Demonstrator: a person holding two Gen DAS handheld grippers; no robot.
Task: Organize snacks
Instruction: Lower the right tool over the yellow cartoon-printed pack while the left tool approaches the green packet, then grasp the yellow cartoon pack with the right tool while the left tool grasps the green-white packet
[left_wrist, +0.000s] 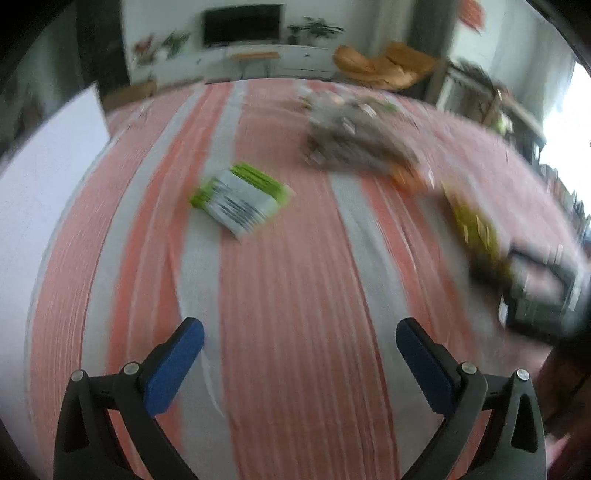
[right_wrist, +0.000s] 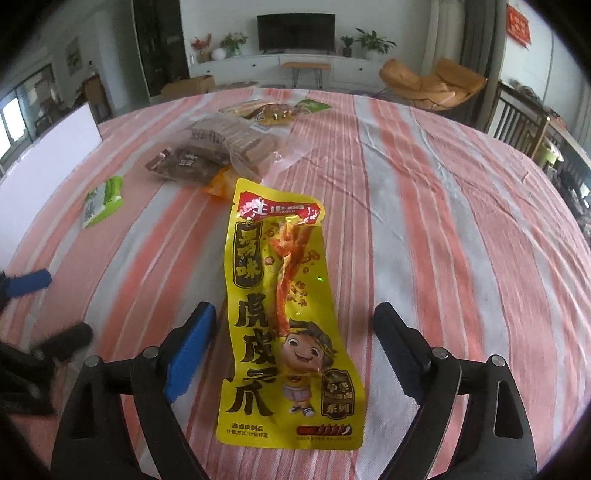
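Note:
A long yellow chicken-feet snack pack (right_wrist: 284, 314) lies flat on the striped tablecloth between the open jaws of my right gripper (right_wrist: 295, 332); it shows blurred in the left wrist view (left_wrist: 476, 229). A small green-and-white packet (left_wrist: 240, 197) lies ahead of my left gripper (left_wrist: 299, 339), which is open and empty above the cloth; the packet also shows in the right wrist view (right_wrist: 103, 199). A pile of brown snack bags (right_wrist: 221, 147), an orange packet (right_wrist: 219, 182) and more packs (right_wrist: 273, 110) sits further back; the pile is blurred in the left wrist view (left_wrist: 351, 136).
The table wears a pink-and-white striped cloth (right_wrist: 424, 206). A white board (right_wrist: 48, 155) stands at the table's left edge. The left gripper's blue pad (right_wrist: 27, 282) shows at the left of the right wrist view. Chairs (right_wrist: 524, 122) stand at the right.

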